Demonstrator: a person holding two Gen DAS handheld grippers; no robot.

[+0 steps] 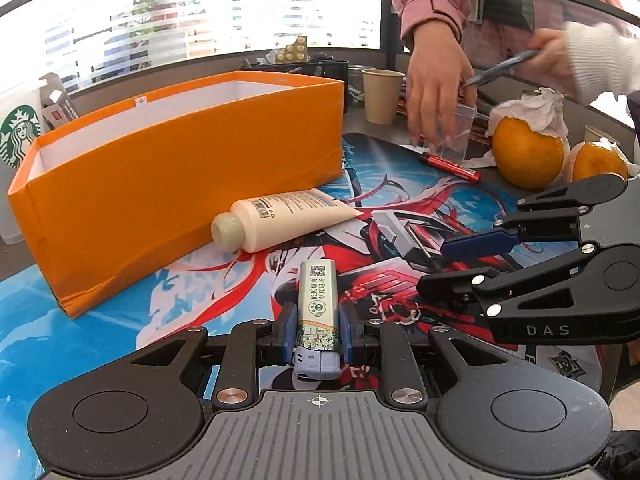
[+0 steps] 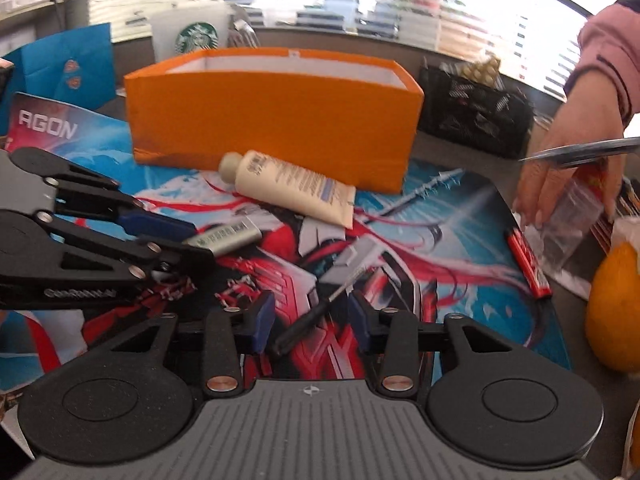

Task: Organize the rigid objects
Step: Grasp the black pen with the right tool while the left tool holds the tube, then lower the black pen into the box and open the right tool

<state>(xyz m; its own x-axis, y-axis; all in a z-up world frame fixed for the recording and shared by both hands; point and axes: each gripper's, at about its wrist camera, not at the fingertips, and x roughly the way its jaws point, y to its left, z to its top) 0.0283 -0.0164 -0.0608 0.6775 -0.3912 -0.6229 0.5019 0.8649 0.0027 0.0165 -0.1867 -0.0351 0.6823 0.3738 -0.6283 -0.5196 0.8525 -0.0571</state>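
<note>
Clamped between the blue pads [image 1: 289, 334] of the left gripper [image 1: 318, 334]: a lighter [image 1: 318, 312], held across its lower body with the silver printed sleeve poking forward and the pale lilac cap end back toward the camera, a grip that probably keeps the long axis steady for carrying. Spread wide on the right gripper [image 2: 310, 320], both pads either side of a small screwdriver [image 2: 320, 308] lying on the printed desk mat [image 2: 460, 240], black handle nearest, shaft angled away; nothing pinched yet, so likely lining up for a grasp around the handle (the thickest and easiest part to catch). Taking the orange box [image 1: 180, 168] as the landmark: lighter and left gripper in front of it, off its near corner; screwdriver further out in front and toward the box's right end; a cream tube [image 1: 280, 220] lying on its side right against the box's front wall, cap pointing left, apparently waiting its turn. Further right of the box, a red marker-like stick [image 1: 450, 164] on the mat's edge, then two oranges [image 1: 528, 152], one topped with crumpled tissue. Box open at the top, white inside; contents impossible to tell, since only the upper inner walls show in either view. Behind the box, a black mesh organiser [image 2: 476, 112] with blister packs sticking out, a paper cup [image 1: 380, 96] and a Starbucks cup [image 1: 18, 136]. Beyond the box's right end, another person's hand [image 1: 440, 84] over a clear bag (not part of the sorting, by the look of it).
</note>
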